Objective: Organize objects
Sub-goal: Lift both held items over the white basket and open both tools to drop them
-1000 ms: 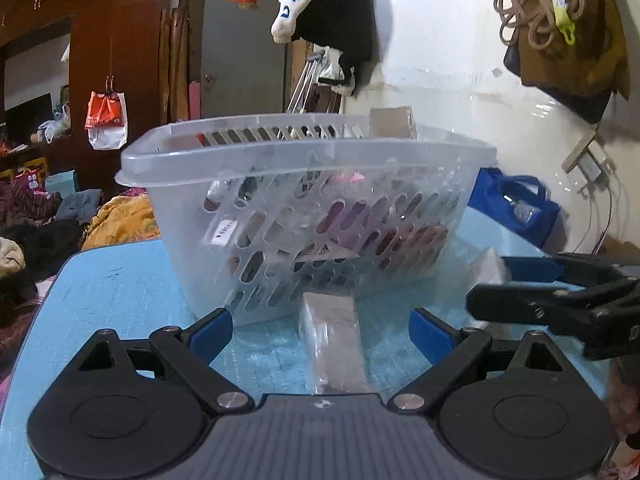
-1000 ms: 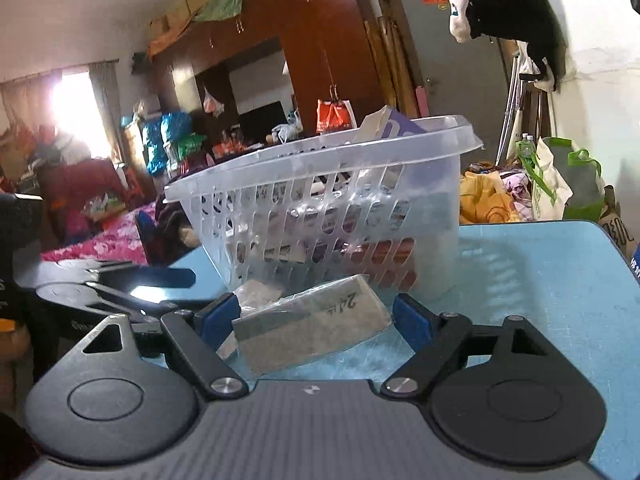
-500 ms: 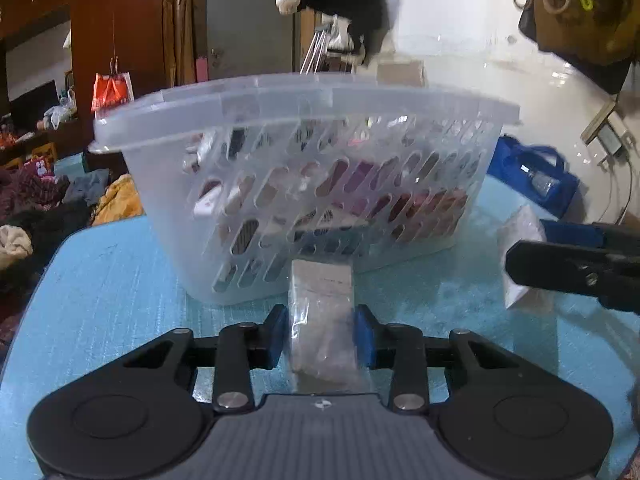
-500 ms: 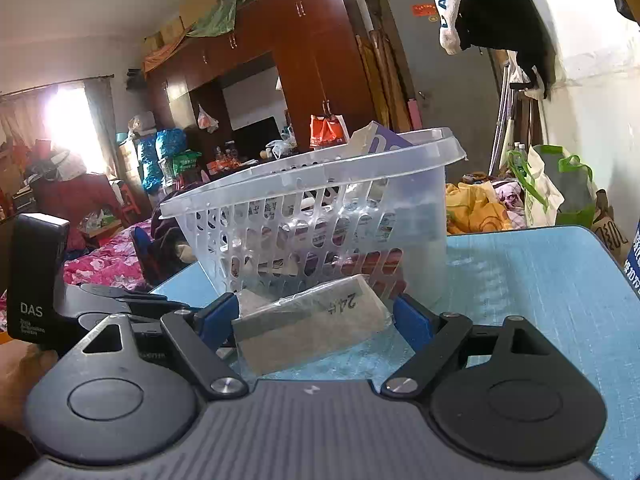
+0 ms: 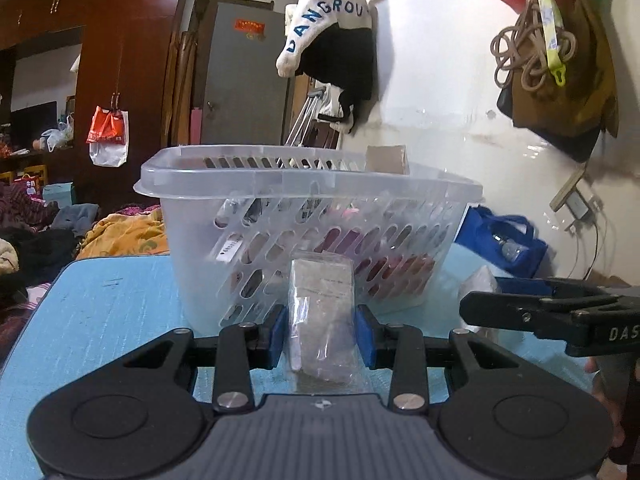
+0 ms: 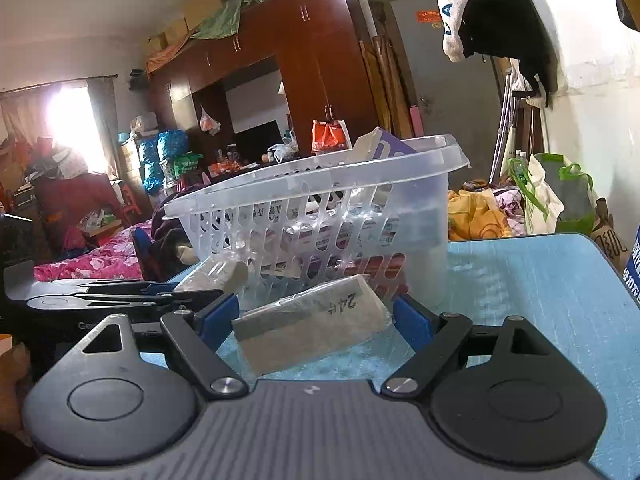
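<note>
A clear slotted plastic basket point(image 5: 308, 188) holding several packets stands on the blue table point(image 5: 108, 304); it also shows in the right wrist view point(image 6: 320, 200). My left gripper point(image 5: 322, 334) is shut on a clear-wrapped packet point(image 5: 322, 312) and holds it just in front of the basket. My right gripper point(image 6: 316, 320) holds a grey packet marked "24" point(image 6: 312, 328) between its blue pads, the jaws wide and touching its ends. The right gripper also shows in the left wrist view point(image 5: 548, 312), with its packet's tip point(image 5: 478, 284).
The basket's rim point(image 6: 440, 156) sits above both grippers. A box point(image 6: 380, 146) sticks up out of the basket. A blue bag point(image 5: 504, 240) stands by the wall behind the table. Bare blue table point(image 6: 540, 280) lies right of the basket.
My left gripper closed on the wrapped packet and lifted it off the table in front of the basket. The right gripper stayed put, holding its packet.
</note>
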`<action>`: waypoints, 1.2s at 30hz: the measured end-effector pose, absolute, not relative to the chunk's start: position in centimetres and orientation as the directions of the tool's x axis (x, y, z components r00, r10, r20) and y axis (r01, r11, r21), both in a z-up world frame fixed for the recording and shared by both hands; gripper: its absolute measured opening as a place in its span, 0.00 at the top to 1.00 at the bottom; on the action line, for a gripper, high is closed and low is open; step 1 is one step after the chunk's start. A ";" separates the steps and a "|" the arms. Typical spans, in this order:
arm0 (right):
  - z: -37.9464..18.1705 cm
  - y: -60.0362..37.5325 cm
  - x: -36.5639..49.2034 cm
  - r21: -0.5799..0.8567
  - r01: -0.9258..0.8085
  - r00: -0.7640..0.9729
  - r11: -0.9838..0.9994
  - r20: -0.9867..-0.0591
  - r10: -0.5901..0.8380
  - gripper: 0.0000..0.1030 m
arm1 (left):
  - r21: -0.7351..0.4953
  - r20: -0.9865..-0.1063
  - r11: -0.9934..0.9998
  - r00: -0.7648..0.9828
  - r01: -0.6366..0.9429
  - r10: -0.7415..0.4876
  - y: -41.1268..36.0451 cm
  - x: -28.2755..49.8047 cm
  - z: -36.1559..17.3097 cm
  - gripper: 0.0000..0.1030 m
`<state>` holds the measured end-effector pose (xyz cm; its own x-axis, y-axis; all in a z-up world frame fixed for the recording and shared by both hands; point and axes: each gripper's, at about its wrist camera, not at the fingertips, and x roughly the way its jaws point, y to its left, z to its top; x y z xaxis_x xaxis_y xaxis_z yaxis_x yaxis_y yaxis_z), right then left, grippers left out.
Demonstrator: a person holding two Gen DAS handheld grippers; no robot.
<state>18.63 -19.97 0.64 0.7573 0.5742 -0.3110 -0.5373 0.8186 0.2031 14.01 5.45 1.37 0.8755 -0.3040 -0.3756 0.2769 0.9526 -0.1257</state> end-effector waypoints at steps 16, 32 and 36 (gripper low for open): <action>3.3 -21.0 16.6 0.175 -0.523 0.800 0.834 -0.238 0.551 0.16 | -0.202 -0.225 0.933 0.913 0.299 -0.341 8.2 10.8 4.7 0.61; 12.9 -16.9 20.3 0.027 -0.519 0.833 0.854 -0.207 0.513 0.16 | -0.240 -0.144 0.930 0.937 0.279 -0.319 9.8 14.5 13.9 0.61; 12.8 -14.9 23.1 -0.011 -0.483 0.850 0.876 -0.246 0.466 0.16 | -0.239 -0.211 0.937 0.929 0.254 -0.305 9.5 18.0 14.3 0.61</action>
